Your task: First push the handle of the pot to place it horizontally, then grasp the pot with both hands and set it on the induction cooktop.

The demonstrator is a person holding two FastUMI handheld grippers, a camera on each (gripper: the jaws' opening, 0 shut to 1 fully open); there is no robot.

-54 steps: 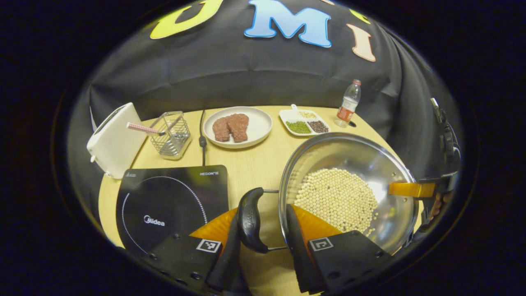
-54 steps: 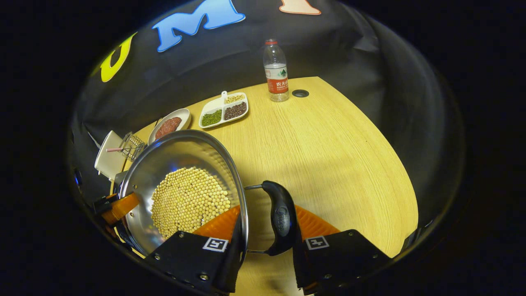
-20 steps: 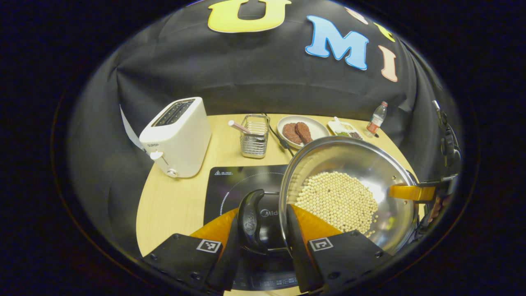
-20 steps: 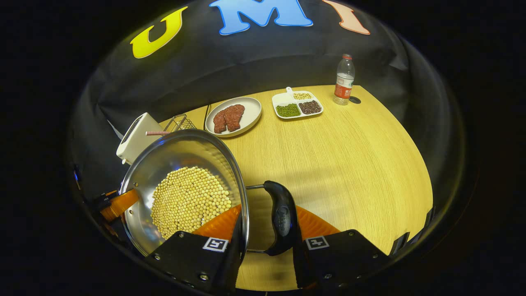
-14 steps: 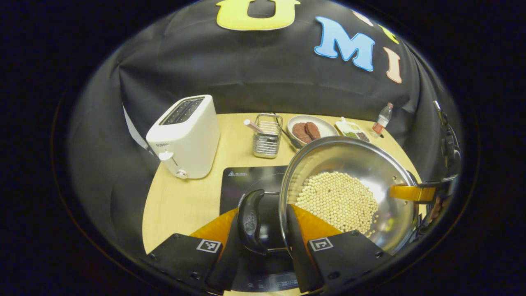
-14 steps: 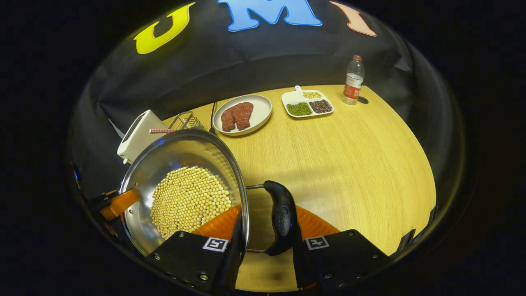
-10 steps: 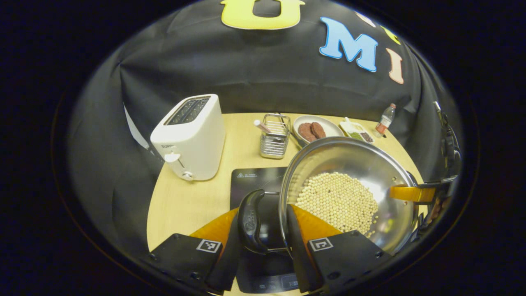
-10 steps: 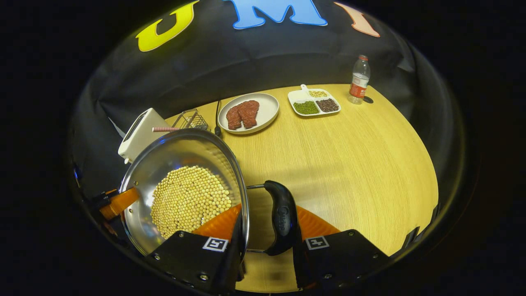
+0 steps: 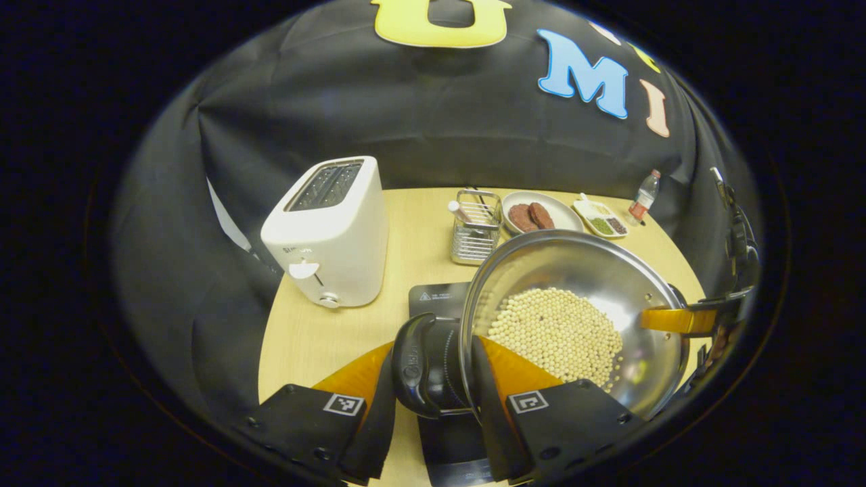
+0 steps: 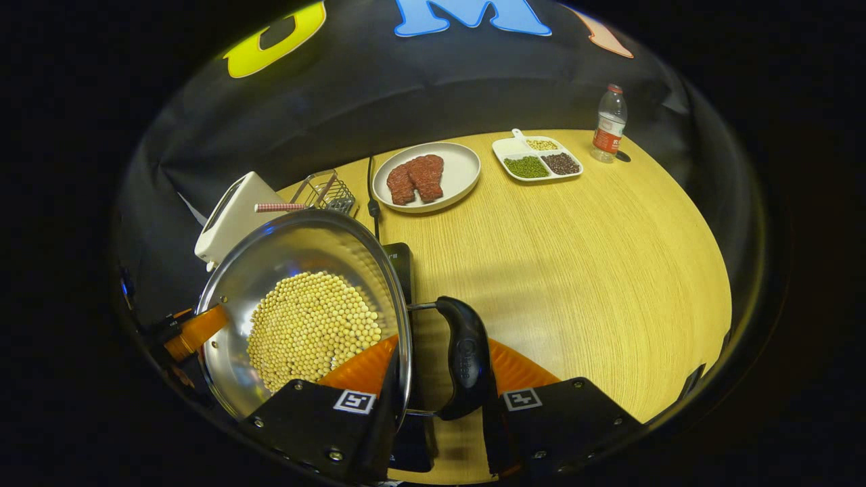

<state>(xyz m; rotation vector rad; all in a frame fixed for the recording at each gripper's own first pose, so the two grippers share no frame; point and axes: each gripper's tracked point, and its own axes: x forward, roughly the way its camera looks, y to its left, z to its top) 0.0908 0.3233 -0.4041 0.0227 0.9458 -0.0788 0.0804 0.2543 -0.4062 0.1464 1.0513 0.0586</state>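
Pot (image 9: pixel 575 318) held by both side handles above the induction cooktop (image 9: pixel 440 301)

The left gripper (image 9: pixel 433 406) is closed on the pot's left handle (image 9: pixel 411 365), the right gripper (image 10: pixel 440 406) on the right handle (image 10: pixel 465 358). The pot, holding pale beans (image 10: pixel 311 328), is seen over the cooktop; whether it touches the surface cannot be told. A toaster (image 9: pixel 328 233) stands just beside

We see a round, pale wooden bench (image 10: pixel 575 270) carrying a white two-slot toaster (image 9: pixel 328 233) near its left edge, with a wire mesh basket (image 9: pixel 475 226) just beside it. A flat black induction cooktop (image 9: pixel 436 301) lies in front of those. Farther back sit a round white plate (image 10: pixel 460 172) with two brown patties, a white divided dish (image 10: pixel 538 162) of beans, and a clear plastic bottle (image 10: pixel 609 125).
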